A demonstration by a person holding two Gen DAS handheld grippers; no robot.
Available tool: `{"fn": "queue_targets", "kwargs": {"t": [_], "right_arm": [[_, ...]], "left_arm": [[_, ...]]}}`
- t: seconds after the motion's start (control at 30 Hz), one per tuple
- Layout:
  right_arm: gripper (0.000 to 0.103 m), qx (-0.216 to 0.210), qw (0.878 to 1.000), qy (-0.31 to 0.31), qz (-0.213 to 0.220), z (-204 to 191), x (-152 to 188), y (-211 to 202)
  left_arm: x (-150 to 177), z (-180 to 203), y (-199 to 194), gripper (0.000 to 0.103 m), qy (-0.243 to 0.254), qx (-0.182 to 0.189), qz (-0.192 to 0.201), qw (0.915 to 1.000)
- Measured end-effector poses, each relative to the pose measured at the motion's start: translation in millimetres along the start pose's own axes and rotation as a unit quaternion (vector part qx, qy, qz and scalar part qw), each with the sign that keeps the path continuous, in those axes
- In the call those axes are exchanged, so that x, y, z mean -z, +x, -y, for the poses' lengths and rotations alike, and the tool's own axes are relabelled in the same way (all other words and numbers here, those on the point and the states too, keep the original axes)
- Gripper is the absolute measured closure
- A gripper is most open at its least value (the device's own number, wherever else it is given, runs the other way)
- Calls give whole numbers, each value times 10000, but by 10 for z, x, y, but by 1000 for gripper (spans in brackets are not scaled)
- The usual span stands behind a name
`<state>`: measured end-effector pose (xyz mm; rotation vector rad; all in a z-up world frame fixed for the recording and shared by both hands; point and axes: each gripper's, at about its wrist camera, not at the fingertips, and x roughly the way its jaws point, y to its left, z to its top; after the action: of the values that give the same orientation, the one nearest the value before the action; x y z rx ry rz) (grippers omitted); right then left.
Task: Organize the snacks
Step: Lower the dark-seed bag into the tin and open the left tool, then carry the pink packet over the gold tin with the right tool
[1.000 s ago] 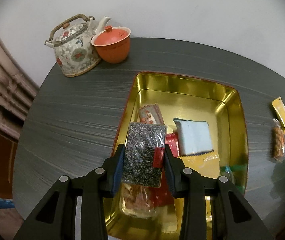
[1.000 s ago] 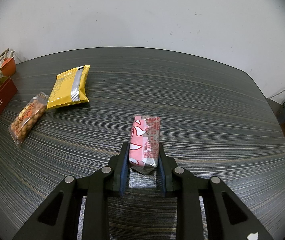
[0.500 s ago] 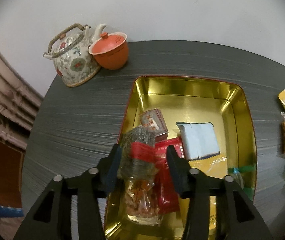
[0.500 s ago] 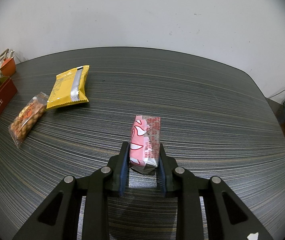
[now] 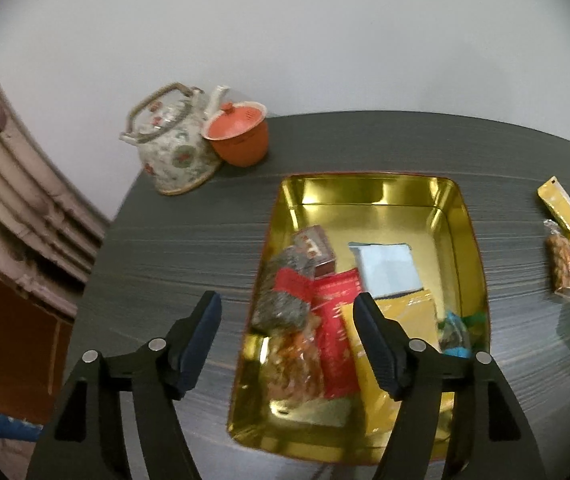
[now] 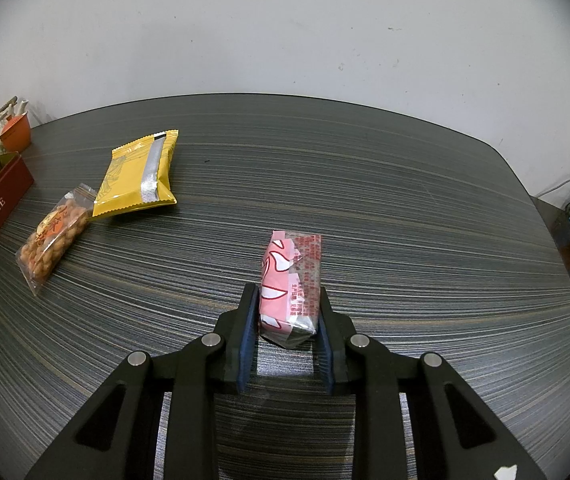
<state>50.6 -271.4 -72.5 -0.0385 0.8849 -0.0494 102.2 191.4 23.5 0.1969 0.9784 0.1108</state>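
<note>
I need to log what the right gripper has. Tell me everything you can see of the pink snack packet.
The pink snack packet is a small oblong wrapper, pink with white shapes on one side, clear film with red print on the other. It lies on the dark striped table, its near end clamped between the right gripper's blue pads.

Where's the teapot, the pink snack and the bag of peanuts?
Teapot (image 5: 173,156), left wrist view, on its flowered belly.
Pink snack (image 6: 288,280), right wrist view, on the middle of its wrapper.
Peanuts (image 6: 55,236), right wrist view, on the middle of the clear bag.
</note>
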Motion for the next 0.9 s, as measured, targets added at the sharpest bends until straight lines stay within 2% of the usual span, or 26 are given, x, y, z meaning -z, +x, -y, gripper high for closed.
{"fn": "queue_targets", "kwargs": {"t": [0.2,0.47,0.77,0.9], "right_arm": [[78,-34,10000,24,1,2,0,2],[77,-27,10000,53,-2,39,1,4],[77,37,9999,131,-18,17,-3,7],[82,154,9995,195,-168,-35,-52,17]], "left_arm": [[228,-96,-259,33,-167,1,187,9997],[563,-325,-478,31,-450,-261,343,9981],[858,-567,-504,30,-915,-278,328,9949],[898,-645,-493,29,-1072,-364,397,9928]]}}
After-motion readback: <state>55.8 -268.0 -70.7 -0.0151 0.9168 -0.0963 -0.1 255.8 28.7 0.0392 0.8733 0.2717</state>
